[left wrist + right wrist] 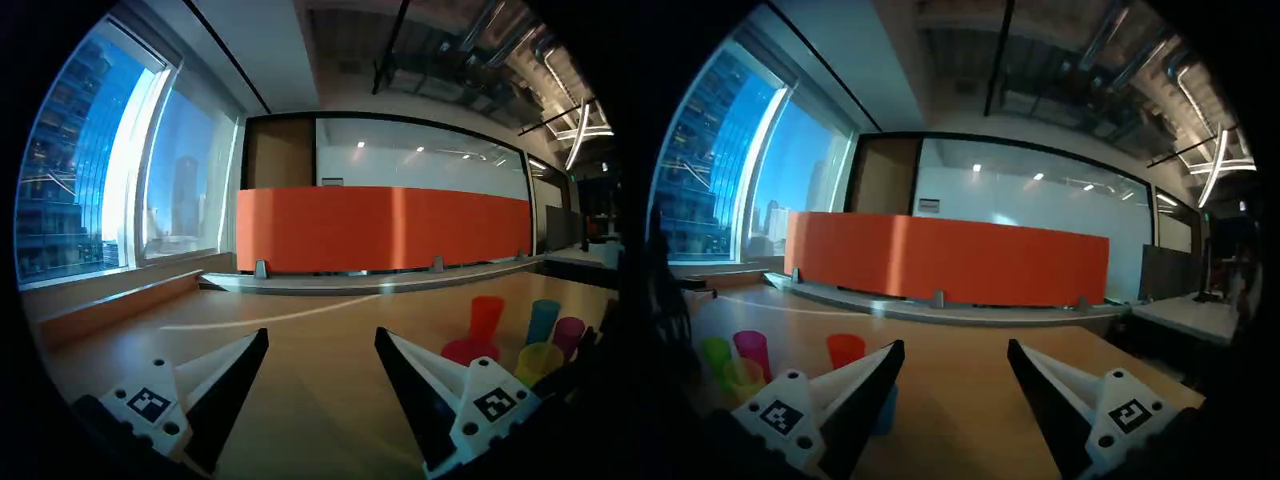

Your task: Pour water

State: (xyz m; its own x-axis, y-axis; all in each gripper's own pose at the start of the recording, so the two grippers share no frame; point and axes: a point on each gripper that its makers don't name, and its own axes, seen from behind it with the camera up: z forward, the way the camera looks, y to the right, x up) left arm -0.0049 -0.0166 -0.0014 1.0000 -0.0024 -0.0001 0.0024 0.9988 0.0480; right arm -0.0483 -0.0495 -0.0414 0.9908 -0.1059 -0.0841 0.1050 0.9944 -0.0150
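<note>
The left gripper (pixel 320 332) is released, its fingers spread wide with only bare desk (pixel 320 416) between them. The orange cup (pixel 486 314) stands upright ahead and to this gripper's right, past its right finger and untouched by it. A low red shape (pixel 468 350) sits at the near foot of the orange cup; I cannot tell what it is. A yellow cup (pixel 538 362) stands right of the orange cup and nearer, a blue cup (pixel 544 318) right of it at about the same depth, and a magenta cup (pixel 570 334) further right again

The right gripper (pixel 954 344) is also released and grips nothing. In the right gripper view the orange cup stands ahead to this gripper's left, just past its left finger. The blue cup is nearer than the orange cup there and half hidden behind that finger, and a green cup (pixel 716 352) lies well left of the orange cup

So the orange cup lies between the two grippers, with its long axis vertical, which calls for a side-on grasp. The right gripper looks the nearer to it. Whether any cup holds water I cannot tell

Beyond the orange cup the desk runs to an orange partition (pixel 384 228), with a window (pixel 88 184) far to the left of the cup
</note>
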